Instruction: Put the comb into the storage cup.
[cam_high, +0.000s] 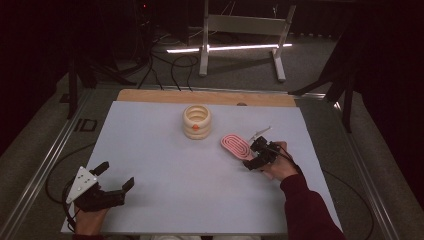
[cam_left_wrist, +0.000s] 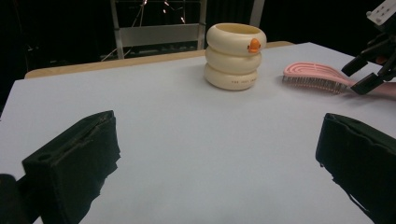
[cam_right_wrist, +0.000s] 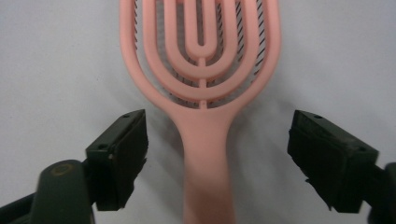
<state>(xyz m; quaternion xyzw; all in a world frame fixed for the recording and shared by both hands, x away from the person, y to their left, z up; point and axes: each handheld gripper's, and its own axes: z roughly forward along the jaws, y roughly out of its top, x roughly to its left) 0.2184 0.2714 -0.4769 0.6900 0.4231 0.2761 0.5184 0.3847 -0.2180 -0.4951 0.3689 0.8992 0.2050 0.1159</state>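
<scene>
The pink brush (cam_right_wrist: 201, 88) lies flat on the white table (cam_high: 160, 165), near the cream cup (cam_high: 197, 121); its handle sits between the right gripper (cam_right_wrist: 215, 154), whose 2 jaws are wide and not touching it. Squeeze the handle's middle evenly; the brush points away, bristles down. The left gripper (cam_left_wrist: 215, 158) rests wide, holding nothing.

place: likely lab | dark curtains (cam_high: 30, 60), floor cables (cam_high: 170, 67), metal stand (cam_high: 245, 30)
</scene>
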